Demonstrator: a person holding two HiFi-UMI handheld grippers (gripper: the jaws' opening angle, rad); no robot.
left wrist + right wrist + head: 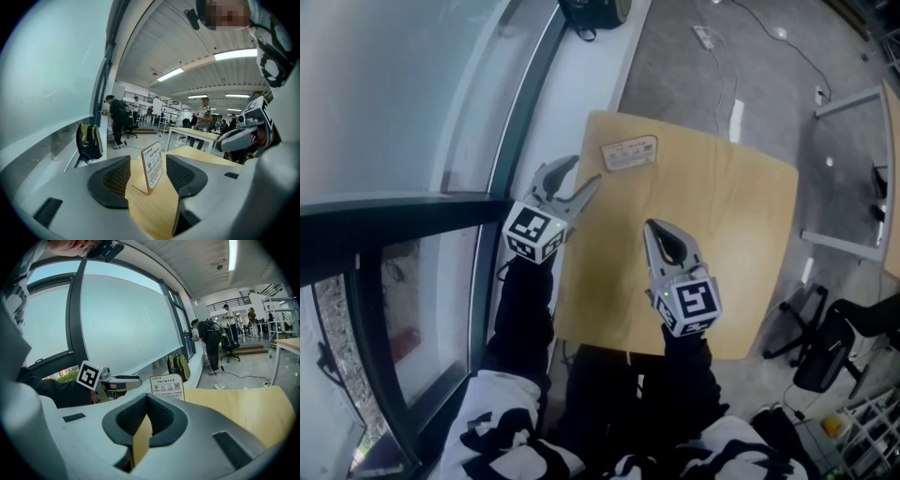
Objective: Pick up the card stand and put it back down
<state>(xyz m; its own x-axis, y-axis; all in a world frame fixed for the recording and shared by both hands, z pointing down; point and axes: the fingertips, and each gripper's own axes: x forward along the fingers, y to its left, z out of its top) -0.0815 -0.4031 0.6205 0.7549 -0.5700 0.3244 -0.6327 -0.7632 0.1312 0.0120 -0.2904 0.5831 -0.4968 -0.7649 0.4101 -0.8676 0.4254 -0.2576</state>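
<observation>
table: light wood square top, pretty much bare. The only thing on it is the stand, up by the far edge on the window side.

window: big glass wall running along my left. Just noting it because the left claw is working right next to the frame.

left gripper: over the table's far-left part with its nose aimed at the stand. The jaws are parted to a medium gap with nothing pinched. In the left gripper view the stand sits framed in that gap but further out, and neither pad touches it.

right gripper: hovering mid-table, well apart from the stand. The jaws are pressed together on nothing, as the right gripper view shows.

card stand: small printed sign card, upright on its base on the wood. It shows past the closed right claw too.

step: I'd call this the reach-in for the pickup. The stand isn't lifted yet.

next move: probably nudge the left claw forward until the pads bracket the thin panel. It sits skewed to the jaw line, so I'd square up first, then squeeze gently and lift straight so it doesn't tip.
</observation>
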